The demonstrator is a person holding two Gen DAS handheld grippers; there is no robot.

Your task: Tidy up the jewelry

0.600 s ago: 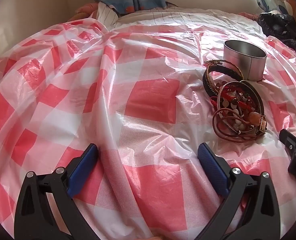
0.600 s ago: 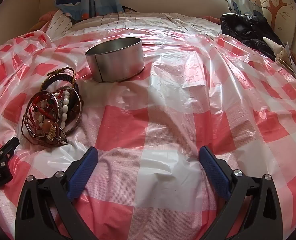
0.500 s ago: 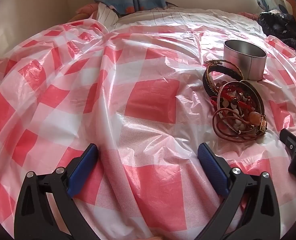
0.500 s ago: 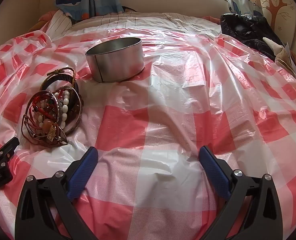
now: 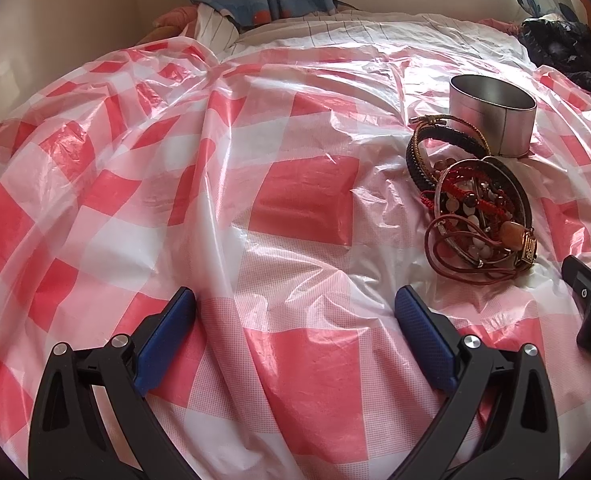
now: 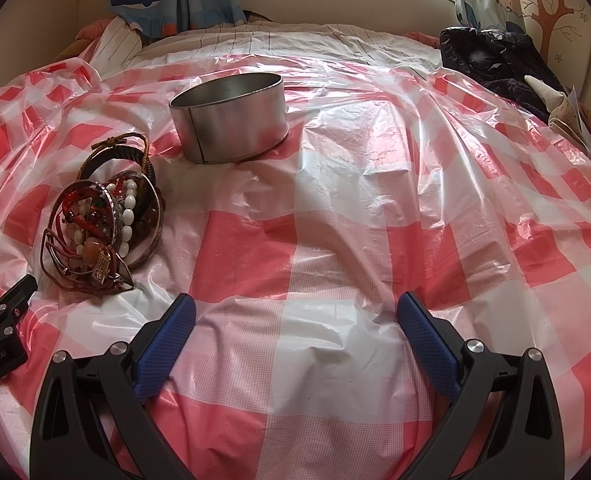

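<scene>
Task not started, nothing sorted yet. Left hand-held gripper (image 5: 295, 320): blue pads apart, nothing between them, over the red-and-white checked plastic sheet (image 5: 303, 200) on the bed. Tangled heap of bracelets, beads and cords (image 6: 103, 216) lies on the sheet, left of centre in the right view. Round silver metal tin (image 6: 231, 120) just behind it, looks empty, bottom partly hidden. Right hand-held gripper (image 6: 295, 320): pads apart, empty.

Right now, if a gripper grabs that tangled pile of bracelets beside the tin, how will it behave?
The bracelet pile looks interlinked, cords looped through bangles, so several pieces would probably lift together. The thin cords likely dangle limp; the metal bangles should stay rigid. Rounded beads may slip between pads, and the crinkled plastic sheet offers little grip.
</scene>
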